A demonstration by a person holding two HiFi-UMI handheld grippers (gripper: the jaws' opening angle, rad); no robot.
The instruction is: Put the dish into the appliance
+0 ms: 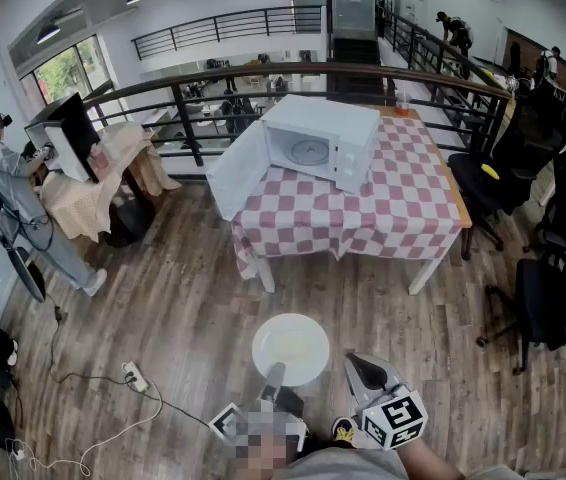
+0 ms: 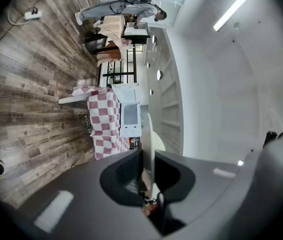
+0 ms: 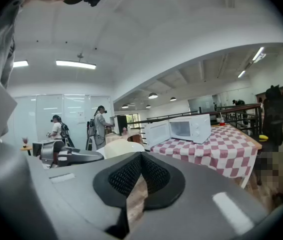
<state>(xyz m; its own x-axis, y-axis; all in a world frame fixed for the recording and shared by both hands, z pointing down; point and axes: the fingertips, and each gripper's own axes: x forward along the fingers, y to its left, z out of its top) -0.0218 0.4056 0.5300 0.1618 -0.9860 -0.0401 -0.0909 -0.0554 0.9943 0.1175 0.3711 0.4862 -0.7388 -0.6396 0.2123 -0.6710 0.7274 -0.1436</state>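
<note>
**Head view: plate pinched at its near rim, open floor ahead**

Bare plank floor (image 1: 173,308) lies between the person and the checked-cloth worktop (image 1: 383,208), whose near edge runs across the view. Black office chairs (image 1: 543,288) crowd the right side, and a power strip (image 1: 133,375) with its cable trails at lower left. The white microwave (image 1: 333,143) stands on the worktop's far left part, its door (image 1: 235,176) swung open leftward over the worktop's corner.

The left gripper (image 1: 275,374) has its jaws clamped on the near rim of the white plate (image 1: 291,346). The plate reaches forward from them over the floor, well short of the worktop. It lies about level, face up, and being round it has no long axis. The right gripper (image 1: 361,366) sits just right of the plate, apart from it, with its jaws closed on nothing.
</note>
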